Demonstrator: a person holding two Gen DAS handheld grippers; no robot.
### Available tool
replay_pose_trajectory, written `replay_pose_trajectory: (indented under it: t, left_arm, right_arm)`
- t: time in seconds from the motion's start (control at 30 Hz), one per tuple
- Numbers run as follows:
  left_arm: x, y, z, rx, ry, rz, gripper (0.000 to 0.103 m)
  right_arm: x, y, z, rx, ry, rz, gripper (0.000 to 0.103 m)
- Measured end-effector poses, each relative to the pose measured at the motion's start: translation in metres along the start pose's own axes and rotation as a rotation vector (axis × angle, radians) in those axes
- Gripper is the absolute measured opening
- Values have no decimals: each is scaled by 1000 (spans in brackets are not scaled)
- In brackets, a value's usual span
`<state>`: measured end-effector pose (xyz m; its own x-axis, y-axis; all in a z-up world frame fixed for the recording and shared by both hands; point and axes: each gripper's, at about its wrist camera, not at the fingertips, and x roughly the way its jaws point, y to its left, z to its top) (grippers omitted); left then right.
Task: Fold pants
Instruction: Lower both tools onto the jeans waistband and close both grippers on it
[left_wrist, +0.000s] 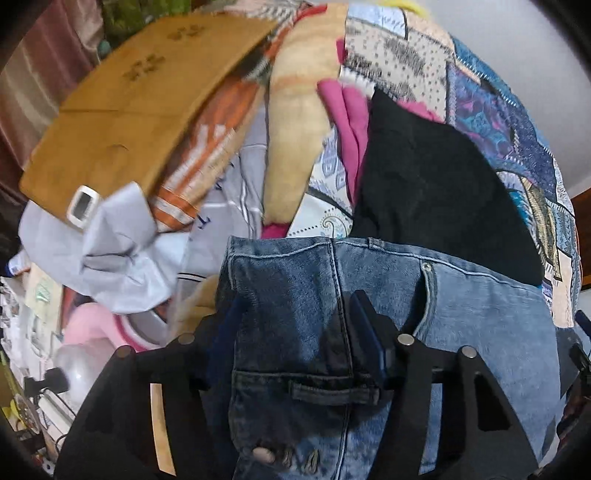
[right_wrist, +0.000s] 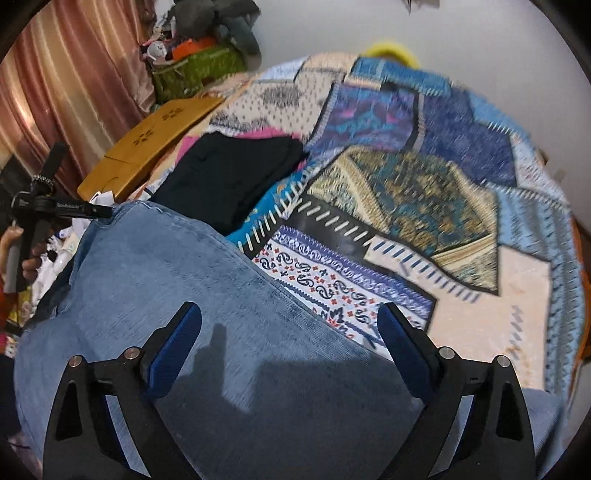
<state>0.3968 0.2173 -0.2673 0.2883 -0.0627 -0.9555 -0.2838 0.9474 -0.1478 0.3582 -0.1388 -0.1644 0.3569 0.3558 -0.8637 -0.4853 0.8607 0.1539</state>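
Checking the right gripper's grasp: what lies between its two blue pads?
In the right wrist view, only the jeans lie between the right gripper's pads; the denim runs under the gap, and neither pad presses on it.

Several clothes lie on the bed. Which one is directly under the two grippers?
The blue jeans. The left gripper and the right gripper both hang over denim, while the folded black garment and the pink garment lie farther off on the patchwork bedspread.

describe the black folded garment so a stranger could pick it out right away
Start at the patchwork quilt covering the bed. Just past the blue jeans lies the black folded garment, with pink clothing beside it. It is the only plain black piece there.
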Motion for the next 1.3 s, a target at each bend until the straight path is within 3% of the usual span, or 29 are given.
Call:
replay_pose_trajectory:
  t: [0.3,0.37,0.43,0.5,0.6,0.67,0.73,0.97,1.17,1.3]
  left_arm:
    - [27,-24,14,95,44,-8,56]
    - [32,-26,16,103,45,-6,48]
    - [34,-27,18,103,35,13,26]
    - [33,-30,18,108,24,25,22]
    - [29,-31,15,112,7,34,14]
    - [24,-31,14,109,-7,34,11]
    - [16,-31,13,112,-26,35,9]
    - [-42,-33,12,123,-146,43,7]
    - [-101,-35,2,141,-254,44,7]
    - [-134,-40,-13,163,-322,62,6]
  right_arm:
    - [44,-6,6,-14,152,105,81]
    - [49,-7,6,-9,161,141,74]
    - [54,-9,8,6,179,173,69]
    - [57,-5,9,-8,195,177,66]
    - [56,1,8,-10,201,200,48]
    - [55,6,8,-15,206,215,26]
    - [53,13,5,-28,214,226,11]
    - [30,26,6,-94,101,104,5]
    - [-35,26,33,-76,-101,27,5]
    - [-60,42,33,-90,-137,12,5]
